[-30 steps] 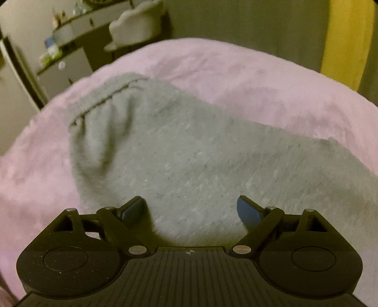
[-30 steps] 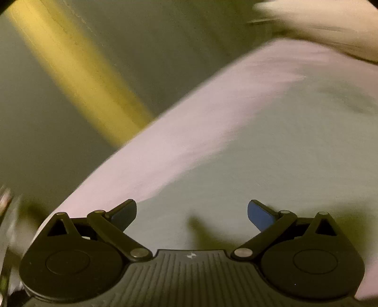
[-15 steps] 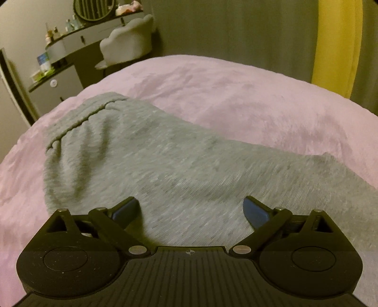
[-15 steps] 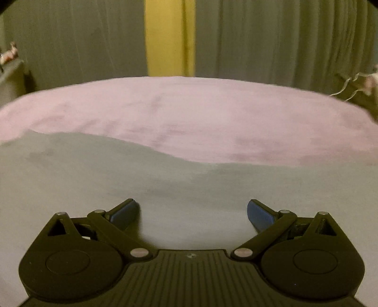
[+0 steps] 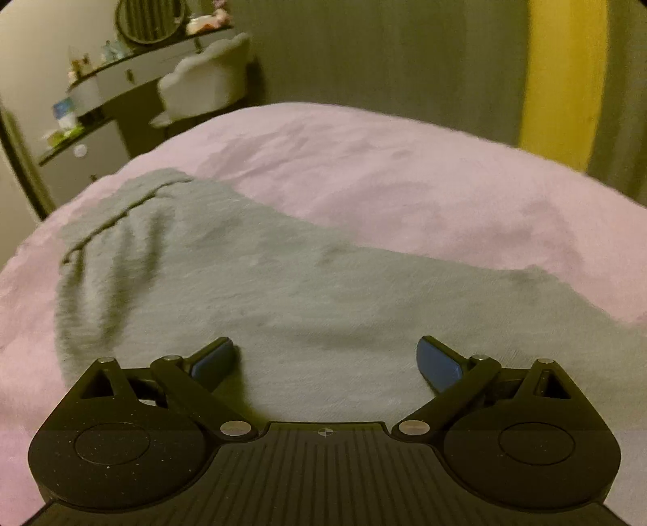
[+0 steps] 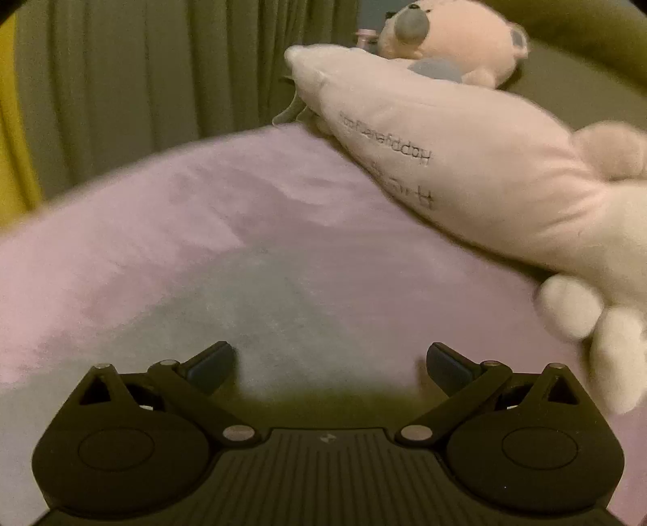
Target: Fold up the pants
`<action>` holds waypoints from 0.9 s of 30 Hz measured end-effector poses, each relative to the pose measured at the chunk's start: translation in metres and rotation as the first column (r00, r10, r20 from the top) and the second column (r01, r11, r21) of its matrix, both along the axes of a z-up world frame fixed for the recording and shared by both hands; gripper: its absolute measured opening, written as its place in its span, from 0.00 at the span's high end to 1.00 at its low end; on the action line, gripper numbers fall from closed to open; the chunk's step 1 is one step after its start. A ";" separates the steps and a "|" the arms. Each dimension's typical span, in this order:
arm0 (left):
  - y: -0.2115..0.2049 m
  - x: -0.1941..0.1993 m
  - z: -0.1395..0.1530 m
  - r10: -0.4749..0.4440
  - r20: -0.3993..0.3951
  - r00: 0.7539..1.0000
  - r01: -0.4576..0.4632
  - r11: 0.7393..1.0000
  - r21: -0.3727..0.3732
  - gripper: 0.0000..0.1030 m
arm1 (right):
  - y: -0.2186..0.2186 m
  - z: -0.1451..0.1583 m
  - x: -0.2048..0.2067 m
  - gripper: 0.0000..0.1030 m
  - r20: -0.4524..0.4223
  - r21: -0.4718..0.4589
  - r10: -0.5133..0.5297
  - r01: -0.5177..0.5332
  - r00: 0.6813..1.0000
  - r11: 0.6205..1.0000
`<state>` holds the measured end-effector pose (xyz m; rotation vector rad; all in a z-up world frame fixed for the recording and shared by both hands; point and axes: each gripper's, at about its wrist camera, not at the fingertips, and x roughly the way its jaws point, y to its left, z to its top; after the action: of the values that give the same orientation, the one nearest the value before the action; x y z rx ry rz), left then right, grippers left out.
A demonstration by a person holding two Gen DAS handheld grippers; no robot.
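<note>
Where the grey pants (image 5: 250, 283) lie spread across the pink blanket (image 5: 404, 190), their far edge runs as a long slant from the gathered waistband (image 5: 121, 206) at the upper left down to the right, with bare blanket beyond it all the way to the curtains. The left gripper (image 5: 326, 358) hangs over the middle of the fabric with its fingers spread wide and nothing between them (the blue pads (image 5: 438, 360) are clear of the cloth). Soft creases run down from the waistband on the left side.

From the right wrist view, the right gripper (image 6: 330, 362) also has its fingers spread and empty, poised over the end of the pants (image 6: 259, 307), whose blurred grey edge tapers off onto the blanket (image 6: 194, 210) just ahead of the fingertips. Open blanket stretches forward and to the left; to the right the room narrows, where a long pale plush pillow (image 6: 465, 170) with stitched lettering lies across the bed, and a pink stuffed bear (image 6: 449, 36) sits behind it.

Green-grey curtains (image 5: 384, 52) with a yellow strip (image 5: 562, 81) back the bed. A vanity desk (image 5: 133, 77) with a round mirror and a pale chair (image 5: 206, 81) stands at the far left.
</note>
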<state>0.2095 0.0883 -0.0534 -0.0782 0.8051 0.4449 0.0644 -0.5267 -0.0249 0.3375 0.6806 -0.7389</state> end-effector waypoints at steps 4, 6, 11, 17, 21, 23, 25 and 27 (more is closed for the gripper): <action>-0.015 0.002 -0.002 -0.075 -0.009 0.997 0.076 0.997 0.017 0.03 | 0.046 -0.002 -0.021 0.00 0.064 0.090 0.322 -0.327 0.945 0.941; -0.021 0.001 -0.003 -0.094 -0.011 0.995 0.095 0.994 0.061 0.03 | 0.063 -0.018 -0.020 0.00 -0.034 0.071 0.414 -0.411 0.910 0.909; -0.020 0.001 -0.003 -0.092 -0.012 0.996 0.092 0.994 0.051 0.03 | 0.028 -0.028 -0.032 0.00 -0.033 -0.040 0.235 -0.236 0.971 0.971; -0.019 0.002 -0.003 -0.093 -0.013 0.996 0.093 0.995 0.019 0.03 | 0.062 -0.010 -0.040 0.00 -0.093 -0.060 0.268 -0.274 0.959 0.960; -0.016 0.001 -0.003 -0.087 -0.017 0.996 0.087 0.996 -0.023 0.03 | 0.090 -0.031 -0.046 0.00 -0.139 -0.066 0.311 -0.322 0.940 0.944; -0.015 0.000 -0.003 -0.082 -0.019 0.996 0.081 0.996 -0.039 0.03 | 0.087 -0.029 -0.047 0.00 -0.111 -0.030 0.289 -0.294 0.951 0.955; -0.015 0.000 -0.003 -0.079 -0.021 0.997 0.079 0.996 -0.040 0.03 | 0.087 -0.031 -0.051 0.00 -0.100 0.001 0.271 -0.273 0.957 0.962; -0.016 0.000 -0.002 -0.078 -0.024 0.997 0.077 0.996 -0.035 0.03 | 0.084 -0.034 -0.048 0.00 -0.106 -0.018 0.275 -0.278 0.956 0.960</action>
<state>0.2095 0.0719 -0.0559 -0.0732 0.8379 0.3596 0.0160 -0.4423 -0.0590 0.1693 0.7934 -0.5017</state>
